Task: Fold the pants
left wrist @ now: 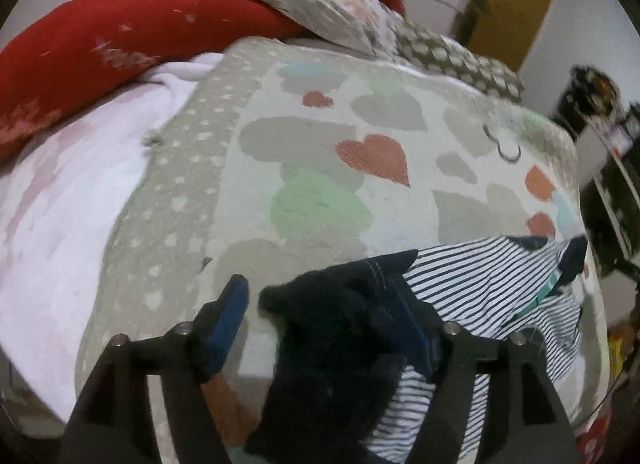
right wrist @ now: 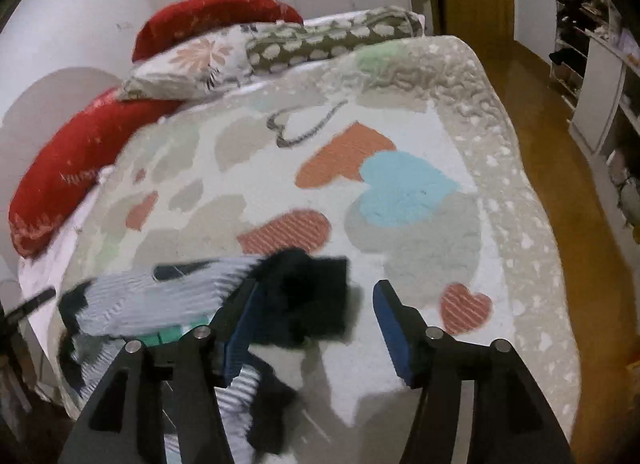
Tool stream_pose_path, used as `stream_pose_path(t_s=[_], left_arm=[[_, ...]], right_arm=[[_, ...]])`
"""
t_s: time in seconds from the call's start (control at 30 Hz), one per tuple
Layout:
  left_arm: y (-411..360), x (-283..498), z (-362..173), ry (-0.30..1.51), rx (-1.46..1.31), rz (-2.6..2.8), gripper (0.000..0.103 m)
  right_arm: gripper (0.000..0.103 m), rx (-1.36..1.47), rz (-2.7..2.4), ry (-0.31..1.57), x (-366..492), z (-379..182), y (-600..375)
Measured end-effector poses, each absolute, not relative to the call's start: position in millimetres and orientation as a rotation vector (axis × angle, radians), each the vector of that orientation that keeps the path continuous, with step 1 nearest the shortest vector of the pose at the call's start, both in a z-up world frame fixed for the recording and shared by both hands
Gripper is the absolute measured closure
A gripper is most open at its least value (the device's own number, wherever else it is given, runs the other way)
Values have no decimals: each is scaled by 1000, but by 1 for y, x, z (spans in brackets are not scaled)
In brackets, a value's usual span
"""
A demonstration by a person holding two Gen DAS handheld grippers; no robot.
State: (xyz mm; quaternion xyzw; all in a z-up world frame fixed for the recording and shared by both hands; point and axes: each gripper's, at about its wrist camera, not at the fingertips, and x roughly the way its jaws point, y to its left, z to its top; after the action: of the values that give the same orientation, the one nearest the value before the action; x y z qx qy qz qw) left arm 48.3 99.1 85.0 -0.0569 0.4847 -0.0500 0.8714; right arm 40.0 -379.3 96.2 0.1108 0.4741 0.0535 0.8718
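The striped pants (left wrist: 480,284) lie soft, light and floppy on the bed (left wrist: 320,124), dark cuffs between each gripper's parted jaws, left gripper (left wrist: 320,324) and right gripper (right wrist: 316,324) unclamped; the doubled hems or waistband probably offer the firmest hold.

Soft striped cloth pants (left wrist: 476,284) lie on a nubby, matt heart-print blanket (left wrist: 320,168); floor (right wrist: 560,168) glossy wood.
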Motion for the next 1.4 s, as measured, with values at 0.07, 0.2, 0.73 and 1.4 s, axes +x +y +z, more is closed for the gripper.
stream_pose_path(t_s=[0.07, 0.2, 0.73, 1.4], left_arm=[[97, 64, 75, 1045, -110, -137, 29], [93, 96, 55, 1120, -105, -182, 29], [37, 82, 41, 1157, 182, -344, 96], [67, 121, 80, 1042, 69, -47, 59]], right_arm=[[40, 213, 75, 997, 38, 95, -386], [40, 235, 61, 1020, 59, 91, -393], [88, 58, 331, 1209, 94, 32, -307], [46, -24, 56, 1010, 120, 65, -295]])
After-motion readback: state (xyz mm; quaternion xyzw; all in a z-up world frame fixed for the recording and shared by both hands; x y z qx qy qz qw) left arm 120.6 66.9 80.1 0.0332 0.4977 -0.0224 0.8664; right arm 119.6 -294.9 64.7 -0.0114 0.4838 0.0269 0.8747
